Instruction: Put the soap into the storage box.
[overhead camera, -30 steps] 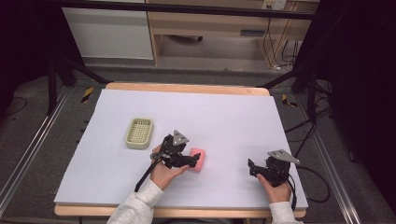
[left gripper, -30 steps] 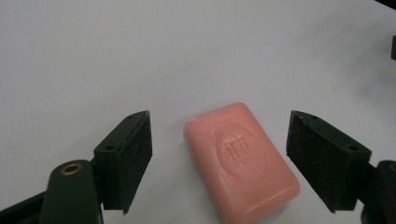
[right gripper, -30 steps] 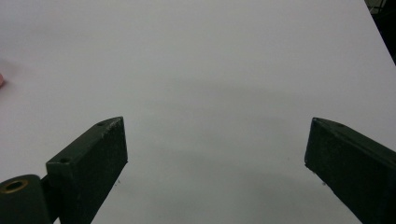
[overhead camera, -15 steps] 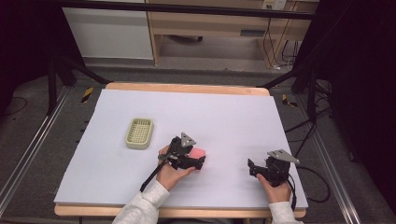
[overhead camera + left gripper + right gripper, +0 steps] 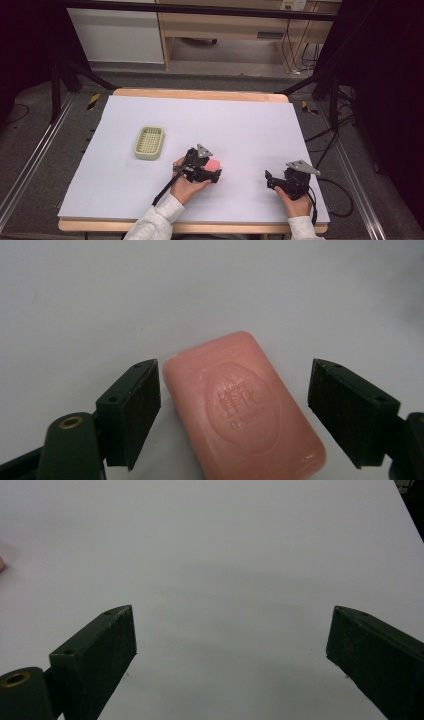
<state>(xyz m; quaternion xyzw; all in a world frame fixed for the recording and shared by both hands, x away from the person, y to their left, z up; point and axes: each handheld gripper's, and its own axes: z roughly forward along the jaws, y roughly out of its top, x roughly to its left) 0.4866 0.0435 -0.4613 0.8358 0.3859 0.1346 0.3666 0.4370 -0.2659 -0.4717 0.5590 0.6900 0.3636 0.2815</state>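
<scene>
My left gripper point(image 5: 232, 405): jaws spread wide, one on each side of the pink soap; nothing is clamped. In the high view it point(image 5: 216, 172) sits in my left hand point(image 5: 184, 181) near the front middle of the table.
Pink soap bar point(image 5: 245, 405): lies flat on the white table surface between my left gripper's jaws, turned at a slant to them. The left jaw's pad is just beside the bar's upper left corner; whether it touches I cannot tell. The right jaw stands well apart from the bar. A stamped oval emblem with lettering shows on its top face. In the high view the soap point(image 5: 213, 164) peeks out just beyond the gripper body.
My right gripper point(image 5: 230, 645): jaws wide apart over bare white surface, holding nothing. In the high view it point(image 5: 270, 180) rests in my right hand point(image 5: 294, 200), well to the right of my left gripper.
Soap dish point(image 5: 149, 142): pale green, slotted, ahead and to the left of my left gripper, apart from it.
Table point(image 5: 250, 120): white sheet over a wooden top whose edge shows at front and back.
</scene>
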